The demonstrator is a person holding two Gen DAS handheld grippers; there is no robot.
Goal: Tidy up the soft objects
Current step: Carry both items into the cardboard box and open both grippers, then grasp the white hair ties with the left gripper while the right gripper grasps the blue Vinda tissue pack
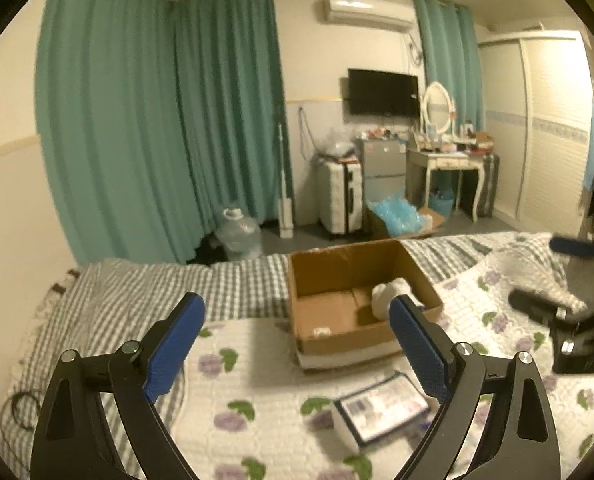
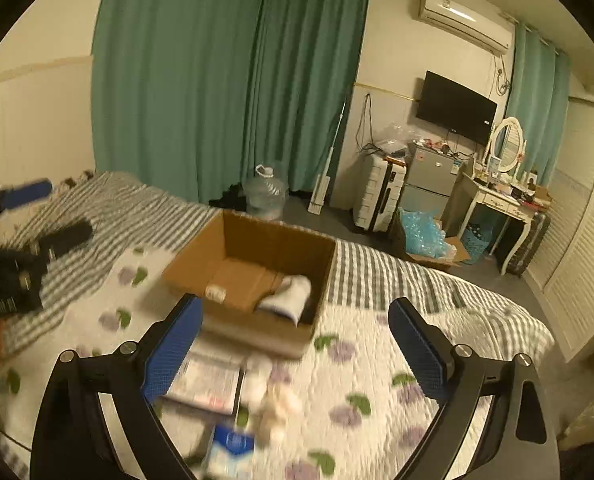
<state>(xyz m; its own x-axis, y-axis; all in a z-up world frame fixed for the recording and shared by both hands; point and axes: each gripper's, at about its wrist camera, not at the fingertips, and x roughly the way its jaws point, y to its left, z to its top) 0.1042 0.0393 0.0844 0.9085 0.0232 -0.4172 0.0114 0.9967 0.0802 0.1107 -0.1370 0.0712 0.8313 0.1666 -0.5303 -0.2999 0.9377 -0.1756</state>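
Open brown cardboard box (image 1: 361, 304) on the flowered quilt, flaps spread, upright. Inside, at its right near corner, a white soft toy or rolled cloth (image 2: 287, 294), lying on its side against the wall; exact kind not clear. On the box floor toward the left, a small pale round thing (image 2: 216, 293), too small to name. In front of the box, on the quilt, a blurred heap of pale soft objects (image 2: 271, 396), touching each other, shapes not readable

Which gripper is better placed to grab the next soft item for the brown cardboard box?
Probably the right gripper: open, with a blurred pale soft toy lying on the quilt between its fingers, just short of the brown cardboard box.
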